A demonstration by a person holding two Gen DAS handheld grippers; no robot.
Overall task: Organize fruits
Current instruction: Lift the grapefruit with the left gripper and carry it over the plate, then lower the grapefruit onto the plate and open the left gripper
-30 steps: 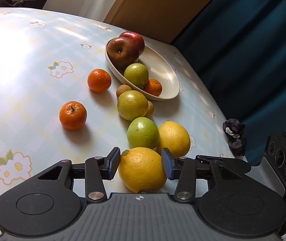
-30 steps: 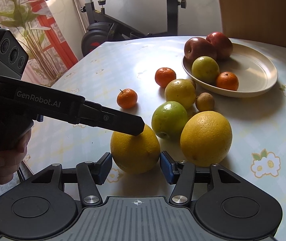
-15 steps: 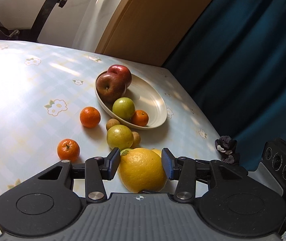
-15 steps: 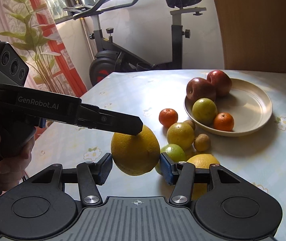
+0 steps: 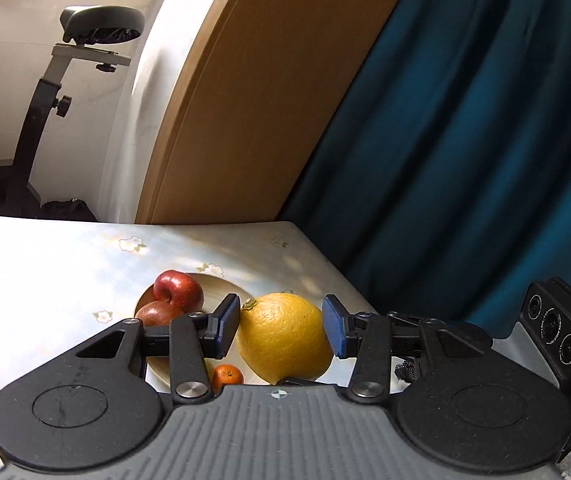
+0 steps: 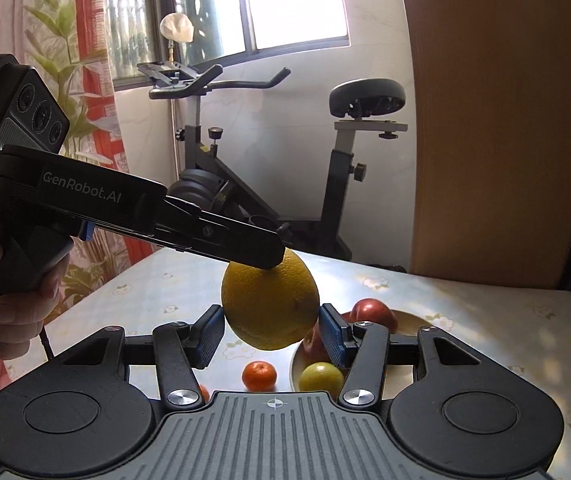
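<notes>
Pale checked tabletop (image 5: 65,264) printed with small white flowers, brightly sunlit on the left side in the left wrist view. Black exercise bike (image 6: 269,184) with grey padded saddle (image 6: 367,98) and curved handlebars, standing on the floor just beyond the far tabletop edge. Tall light-brown wooden panel (image 5: 253,92) upright behind the tabletop, beside a dark teal pleated curtain (image 5: 465,128). White wall and bright window (image 6: 289,0) with dark frame behind the bike. Red-and-white curtain with green leaf print (image 6: 57,92) at the left of the right wrist view. Small black-and-white dotted fabric item (image 5: 405,370) near the right tabletop edge, mostly hidden.
</notes>
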